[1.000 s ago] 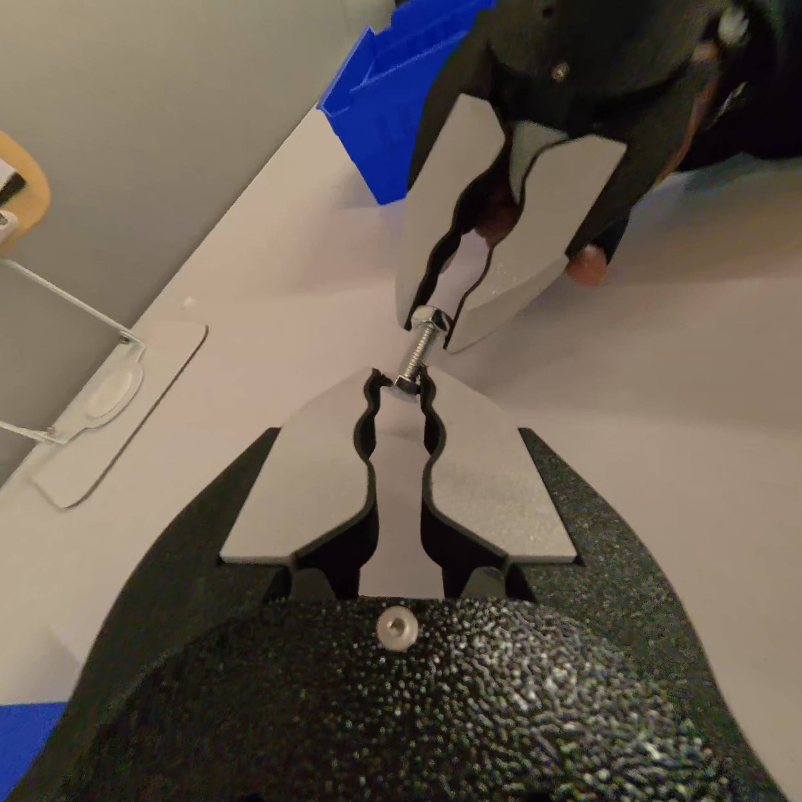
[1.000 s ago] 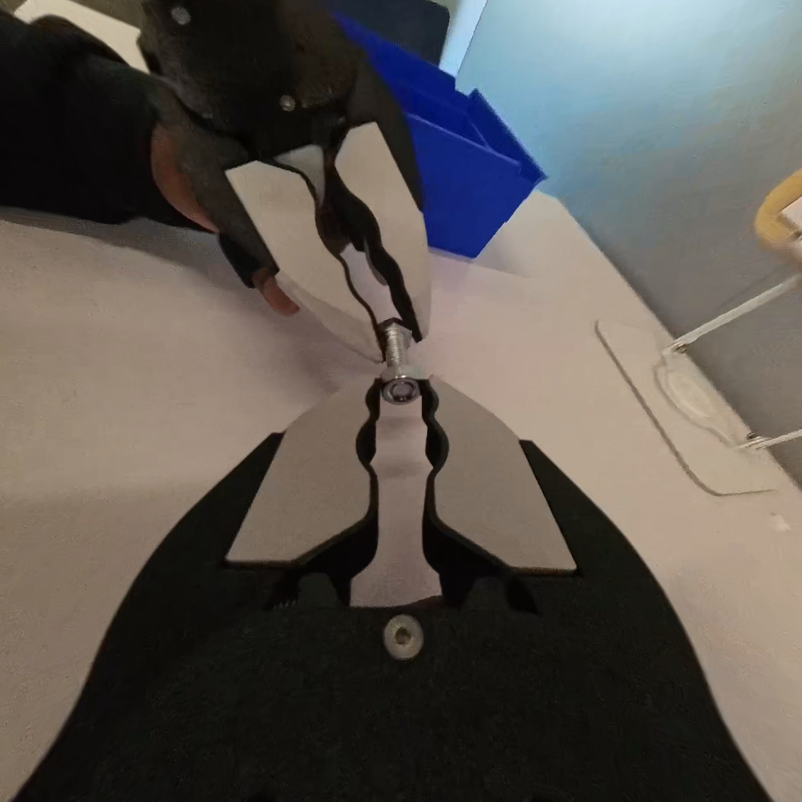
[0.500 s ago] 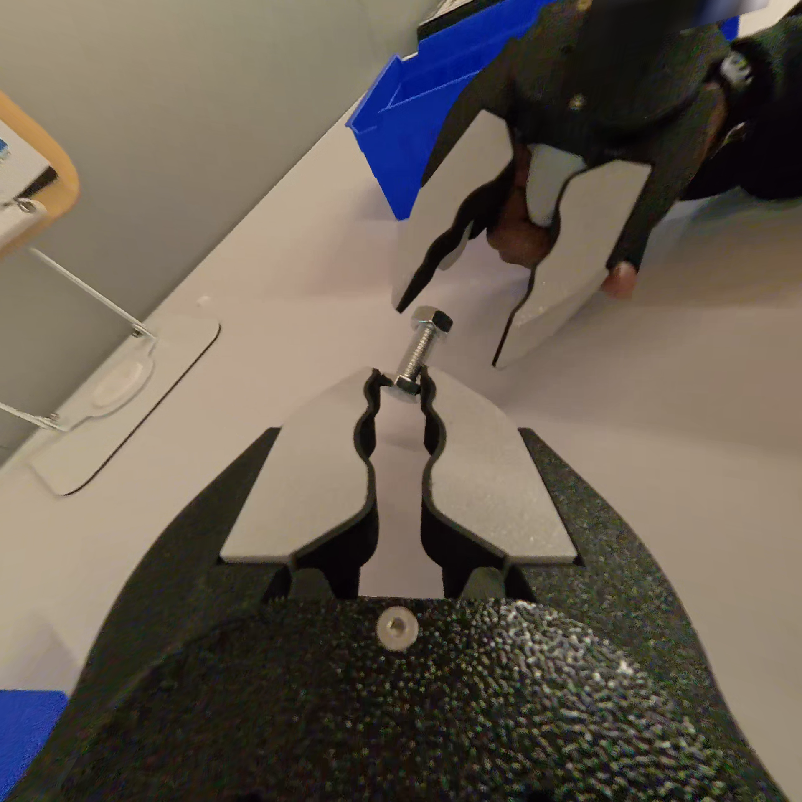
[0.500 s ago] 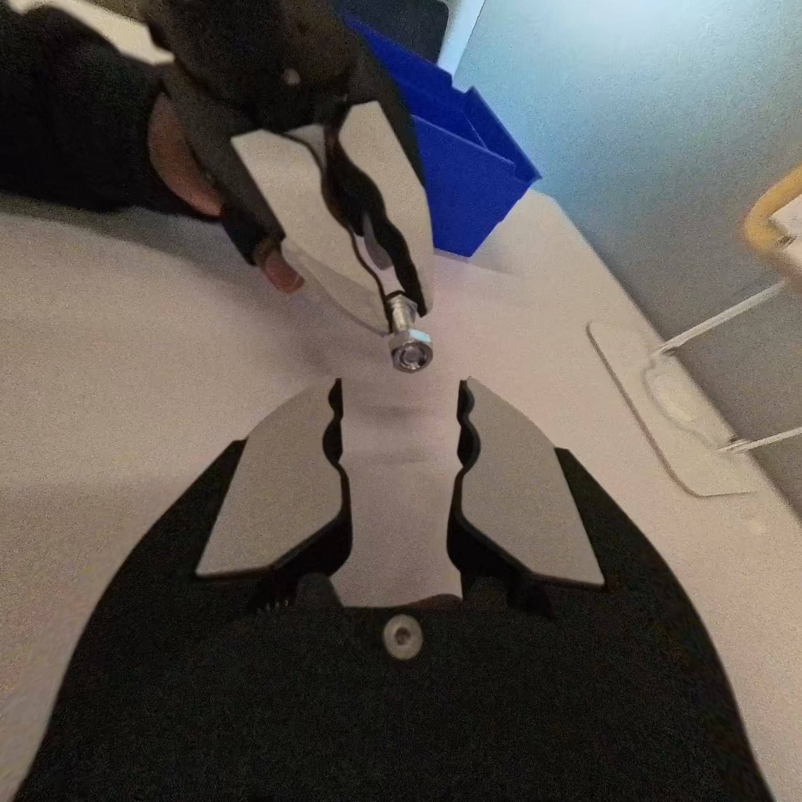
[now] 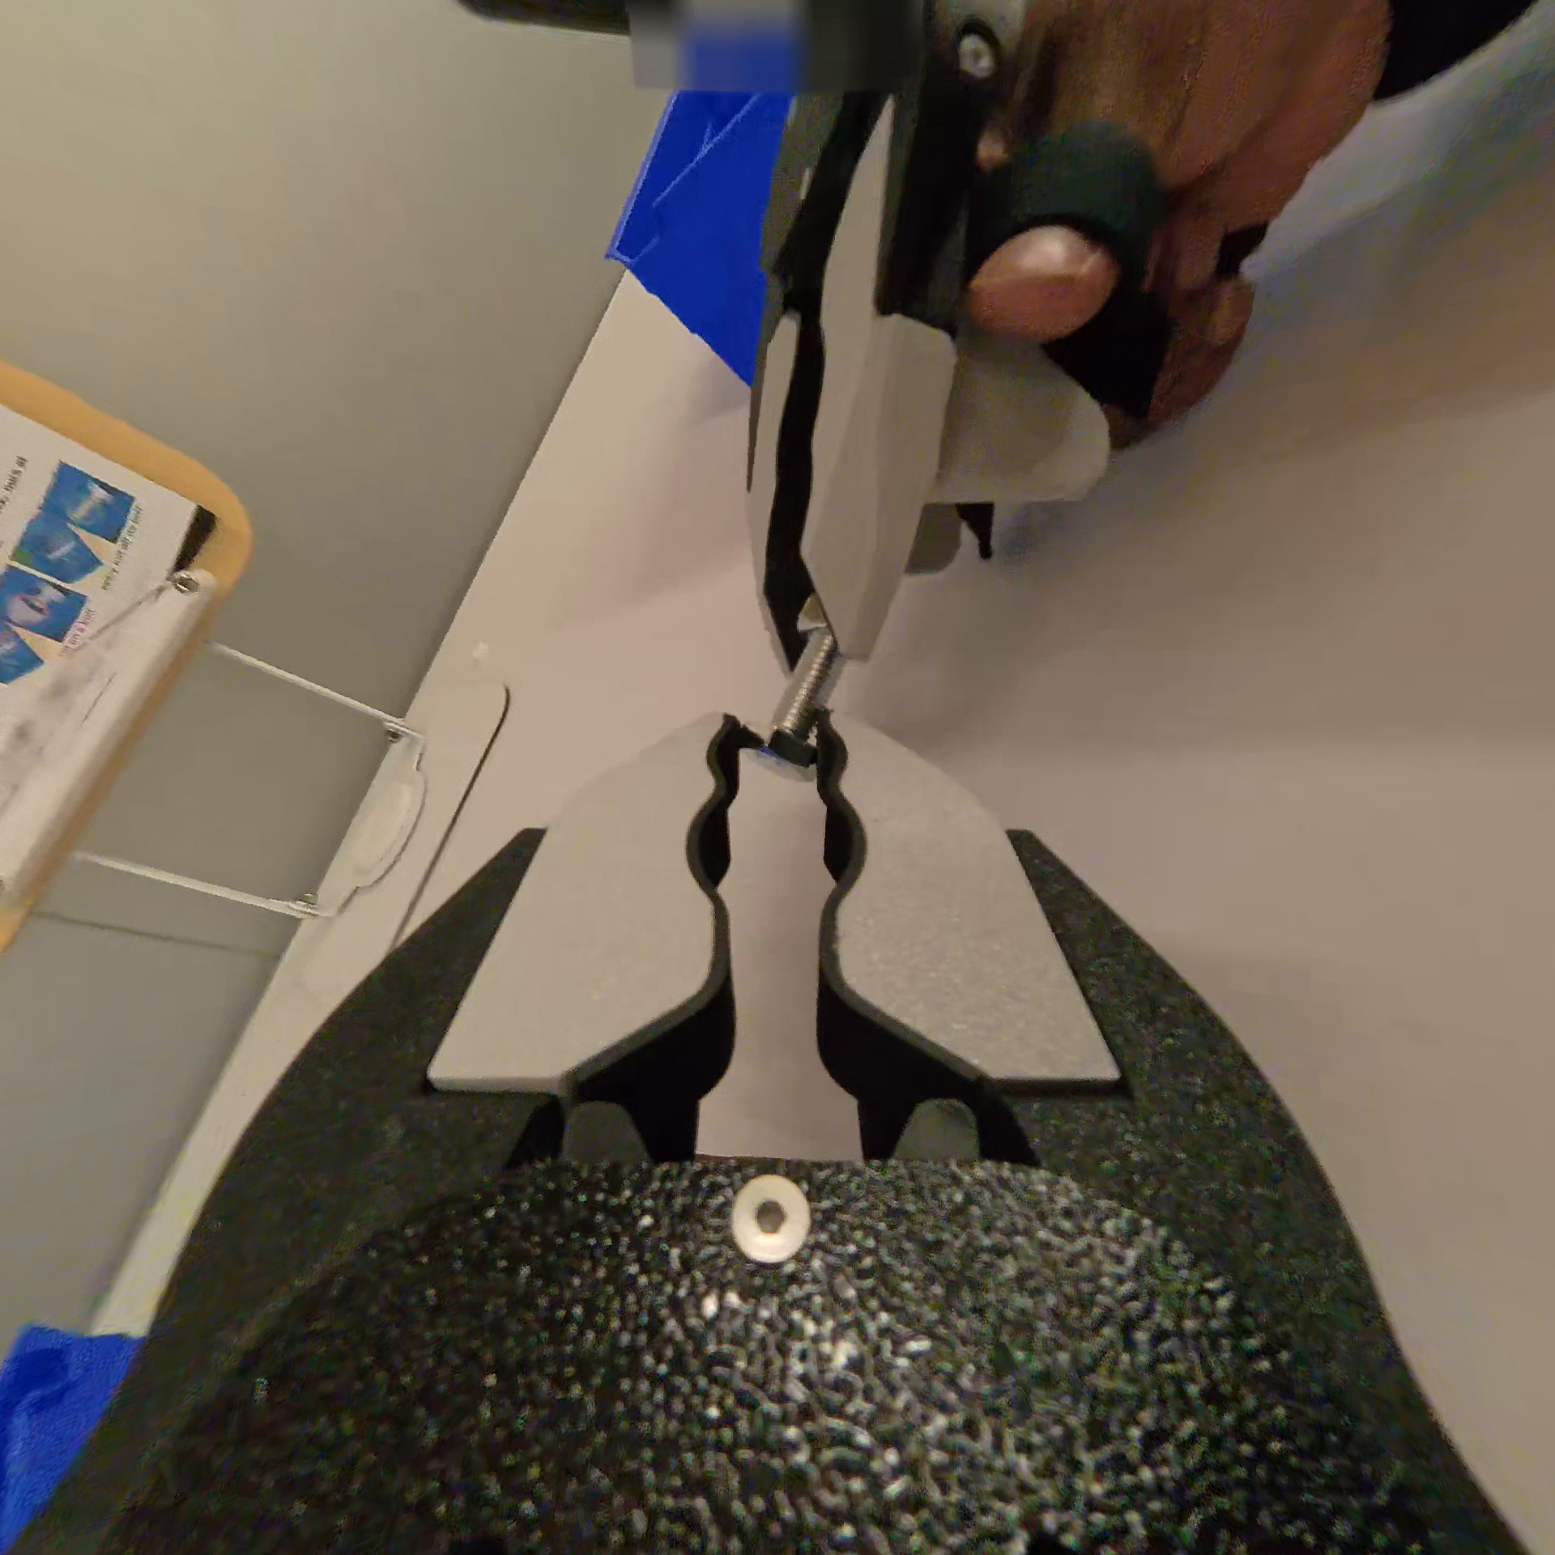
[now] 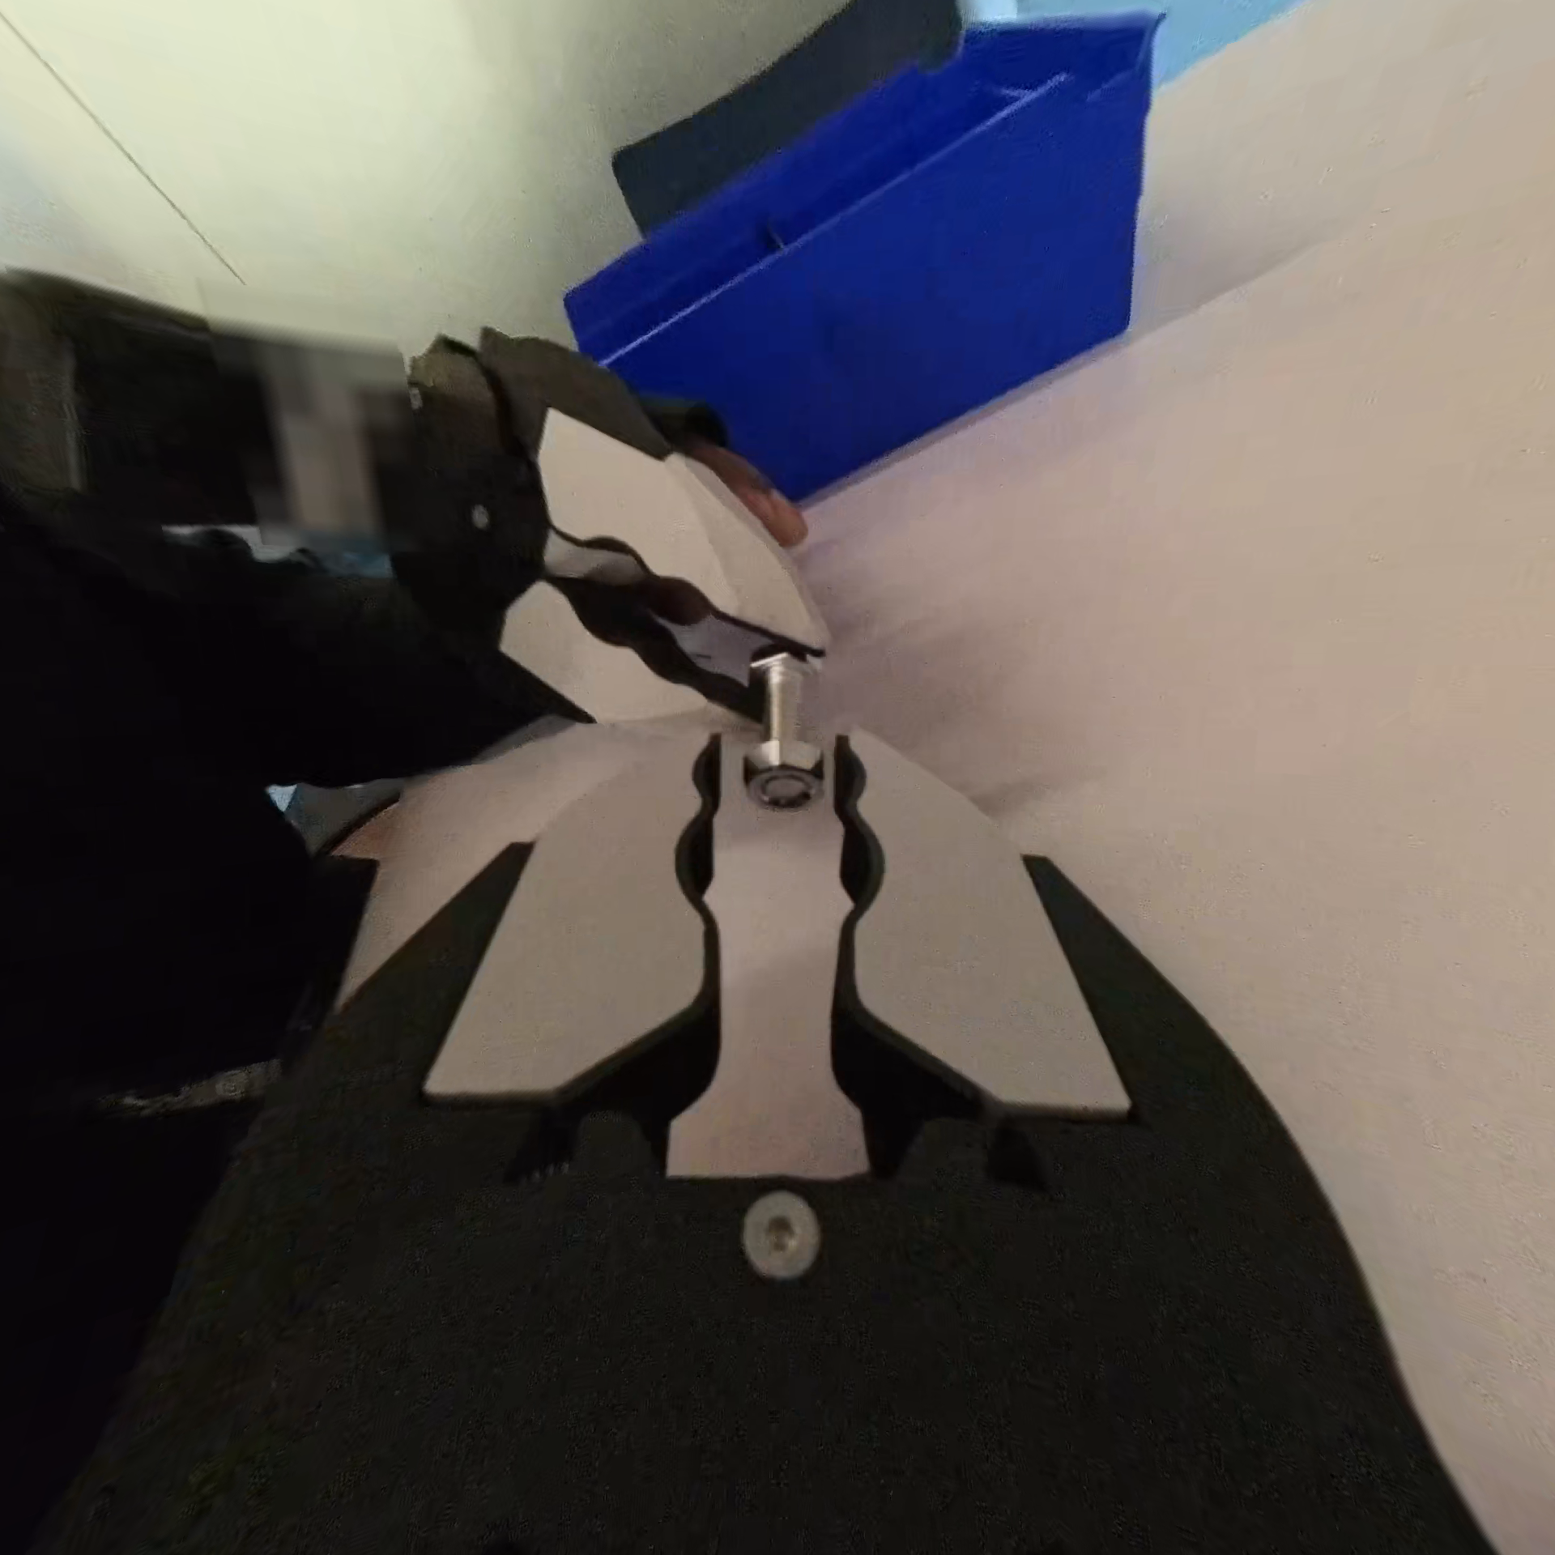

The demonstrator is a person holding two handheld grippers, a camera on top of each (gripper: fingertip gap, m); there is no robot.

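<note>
Left wrist view: pinches light, stiff, likely slick bolt (image 5: 806, 686) by its head in left gripper (image 5: 778, 740), flanks nut (image 6: 782, 767) untouched with right gripper (image 6: 778, 749), best gripped across flats.

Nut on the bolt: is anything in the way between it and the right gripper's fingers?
Nothing visible. The nut sits between the right gripper's fingers, seemingly with slim gaps. The left gripper holds the bolt's other end.

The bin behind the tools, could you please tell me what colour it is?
Solid blue bin, clearest in the right wrist view.
</note>
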